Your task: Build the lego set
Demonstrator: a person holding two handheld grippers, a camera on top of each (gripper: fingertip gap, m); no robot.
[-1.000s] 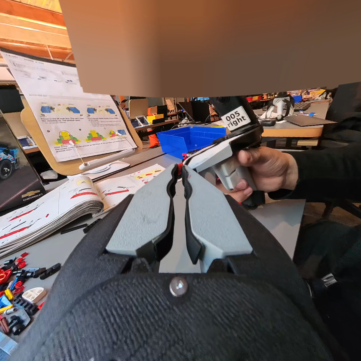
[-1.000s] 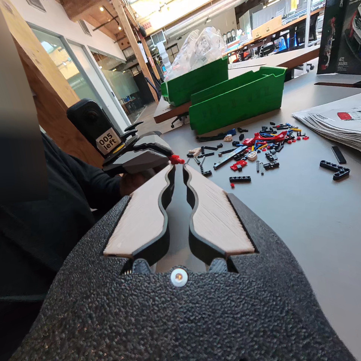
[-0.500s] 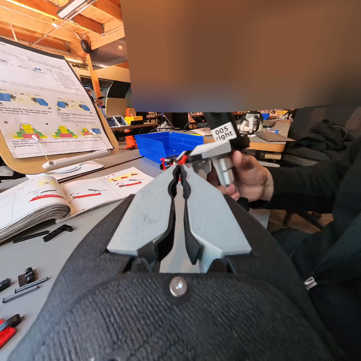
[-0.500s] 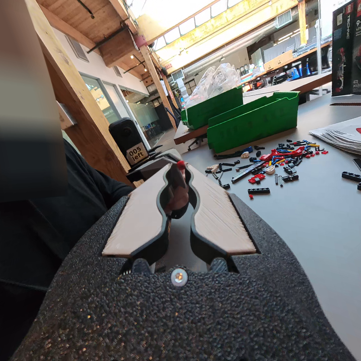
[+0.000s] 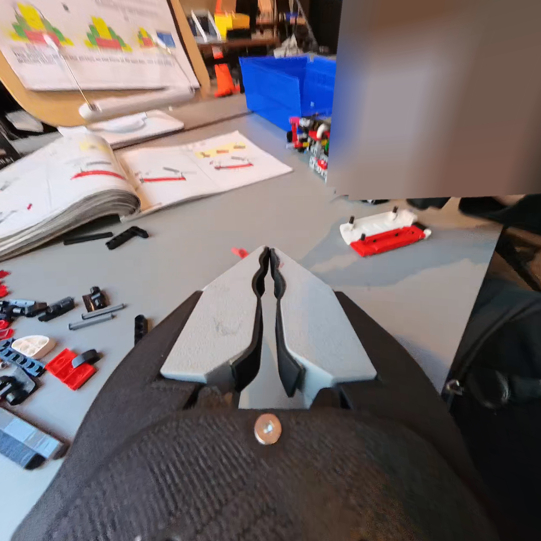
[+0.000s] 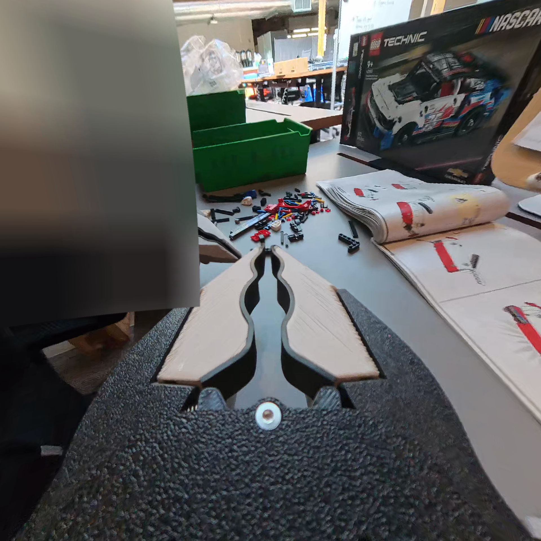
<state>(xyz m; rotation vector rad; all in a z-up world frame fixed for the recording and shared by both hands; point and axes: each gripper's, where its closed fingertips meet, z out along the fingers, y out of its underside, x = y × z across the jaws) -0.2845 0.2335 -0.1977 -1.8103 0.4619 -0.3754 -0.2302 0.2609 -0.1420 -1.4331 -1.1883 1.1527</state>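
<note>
Assembly looks paused between parts: left tool (image 5: 268, 251) pinches a small red piece (image 5: 239, 252), right tool (image 6: 267, 248) nips something tiny and dark, loose bricks (image 6: 281, 212) lie on the surface (image 6: 366, 281), so next comes careful mating.

Left tool (image 5: 269, 251) has its tips pressed together; right tool (image 6: 267, 249) pinches something small and dark.

Partly built model (image 5: 311, 137) half hidden; left tool (image 5: 269, 250) perhaps pinching something red.
</note>
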